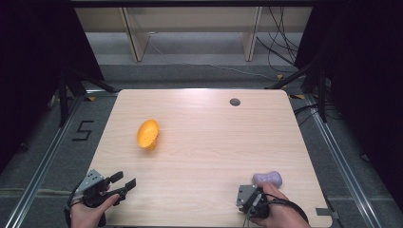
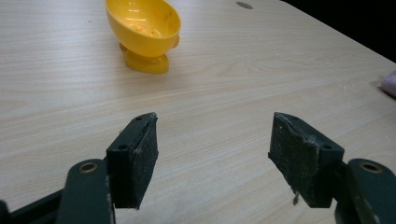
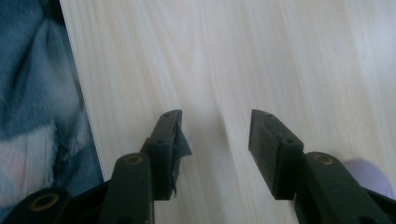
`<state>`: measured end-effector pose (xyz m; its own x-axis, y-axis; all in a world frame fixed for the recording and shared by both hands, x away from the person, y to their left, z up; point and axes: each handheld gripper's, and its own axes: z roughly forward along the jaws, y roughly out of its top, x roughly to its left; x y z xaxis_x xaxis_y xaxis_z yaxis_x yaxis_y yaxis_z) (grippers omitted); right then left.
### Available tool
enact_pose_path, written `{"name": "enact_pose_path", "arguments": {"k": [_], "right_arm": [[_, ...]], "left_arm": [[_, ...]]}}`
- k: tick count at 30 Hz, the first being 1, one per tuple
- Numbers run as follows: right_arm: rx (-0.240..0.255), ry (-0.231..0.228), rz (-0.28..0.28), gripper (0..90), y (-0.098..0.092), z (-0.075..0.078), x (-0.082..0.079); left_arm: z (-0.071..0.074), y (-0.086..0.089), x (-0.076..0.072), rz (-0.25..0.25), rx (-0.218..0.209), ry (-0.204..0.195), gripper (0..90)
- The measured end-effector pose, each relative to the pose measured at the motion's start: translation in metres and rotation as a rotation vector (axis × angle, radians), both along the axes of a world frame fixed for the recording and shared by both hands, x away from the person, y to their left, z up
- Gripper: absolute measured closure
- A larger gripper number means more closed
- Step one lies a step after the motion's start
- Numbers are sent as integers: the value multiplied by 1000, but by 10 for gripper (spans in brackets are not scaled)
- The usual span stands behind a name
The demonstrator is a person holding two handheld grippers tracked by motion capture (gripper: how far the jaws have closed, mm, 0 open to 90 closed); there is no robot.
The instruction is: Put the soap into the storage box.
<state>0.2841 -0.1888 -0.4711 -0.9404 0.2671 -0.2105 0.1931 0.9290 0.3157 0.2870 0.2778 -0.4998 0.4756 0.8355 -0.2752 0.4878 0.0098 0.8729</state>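
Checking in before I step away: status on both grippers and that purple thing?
Left gripper open, empty. Right gripper open, empty. Purple lump beside right hand, untouched. Nothing blocking.

Two hand-held grippers hover low at the table's near edge. The left gripper (image 1: 124,181), at about 7 o'clock in the high view, points toward 2 o'clock, its jaws spread wide and empty. The right gripper (image 3: 215,128), at 5 o'clock, points back toward the person at 6 o'clock, with a clear gap between its jaws, nothing held.
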Motion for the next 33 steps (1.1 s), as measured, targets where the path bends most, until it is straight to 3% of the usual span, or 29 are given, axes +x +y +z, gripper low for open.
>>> {"name": "enact_pose_path", "arguments": {"k": [5,6,8,13,16,22,24,27,28,30,33], "right_arm": [[-55,9,6,471,-7,2,3],[-63,41,-18,436,-12,7,5],[-69,35,-53,410,-18,14,9],[-94,11,-67,378,-32,29,20],[-122,8,-88,377,-47,42,39],[-199,13,-93,375,-61,48,63],[-219,50,-84,375,-66,46,76],[-239,87,-73,370,-67,41,82],[-269,124,-29,357,-67,34,89],[-290,157,-23,353,-65,30,92],[-300,169,-7,348,-63,27,96]], "left_arm": [[0,-3,1,-11,9,-1,325],[0,-4,1,-13,14,0,326],[0,-4,1,-12,19,4,327],[0,-2,0,-11,13,0,327],[1,-2,0,-8,19,3,327],[0,-2,0,-10,15,2,328],[0,-1,1,-13,13,1,329],[0,-1,0,-12,14,0,329],[0,-1,0,-12,14,0,329],[0,-1,0,-11,14,1,329],[-1,-1,1,-7,6,4,329]]}}
